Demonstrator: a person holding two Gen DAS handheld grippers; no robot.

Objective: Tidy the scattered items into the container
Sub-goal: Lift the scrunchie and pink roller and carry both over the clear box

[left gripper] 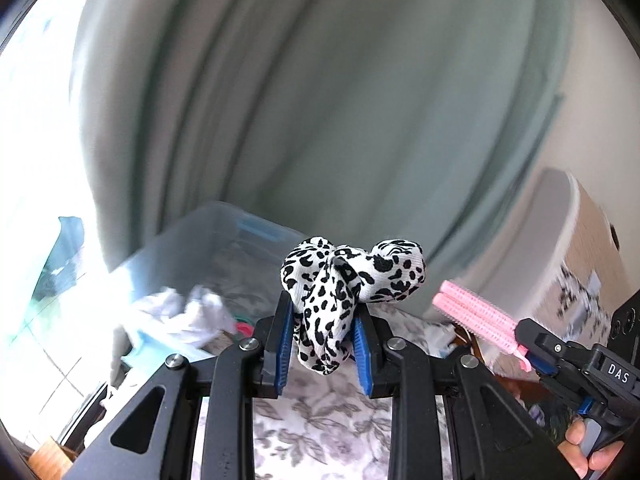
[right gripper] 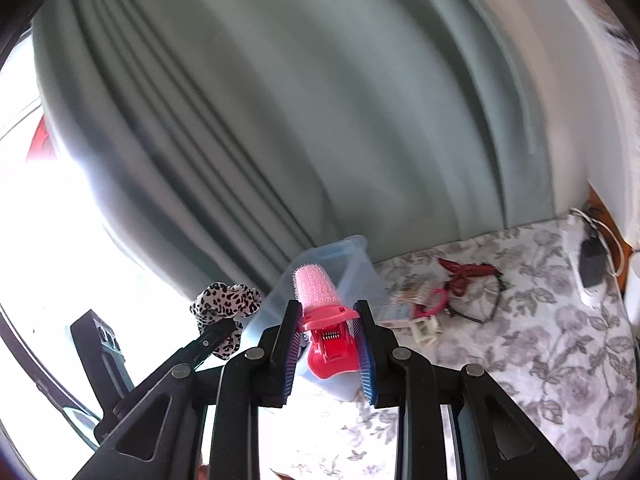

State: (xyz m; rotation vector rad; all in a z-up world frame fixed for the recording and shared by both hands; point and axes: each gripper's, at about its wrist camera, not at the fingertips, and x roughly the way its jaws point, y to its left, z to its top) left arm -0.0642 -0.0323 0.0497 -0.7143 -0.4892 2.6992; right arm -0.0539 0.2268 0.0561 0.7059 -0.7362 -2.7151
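My left gripper (left gripper: pixel 322 320) is shut on a black-and-white leopard-print scrunchie (left gripper: pixel 352 276), which bulges above the blue pads. The clear plastic container (left gripper: pixel 192 240) lies just beyond and to the left, with crumpled white items (left gripper: pixel 188 312) inside. My right gripper (right gripper: pixel 327 312) is shut on a pink hair roller clip (right gripper: pixel 320 296), its red clip end between the pads and the fuzzy roller pointing forward. The same container (right gripper: pixel 352 256) shows behind the roller. Each gripper appears in the other's view: the right gripper (left gripper: pixel 528 344) with the roller (left gripper: pixel 472 312), and the scrunchie (right gripper: pixel 226 300) at left.
A floral bedspread (right gripper: pixel 540 340) covers the surface. On it lie a red hair band (right gripper: pixel 464 272), small white boxes (right gripper: pixel 424 330) and a pink ring (right gripper: pixel 434 300). A charger and cable (right gripper: pixel 592 260) sit at far right. Grey-green curtains (left gripper: pixel 320 100) hang behind. A person's fingers (left gripper: pixel 592 448) hold the right tool.
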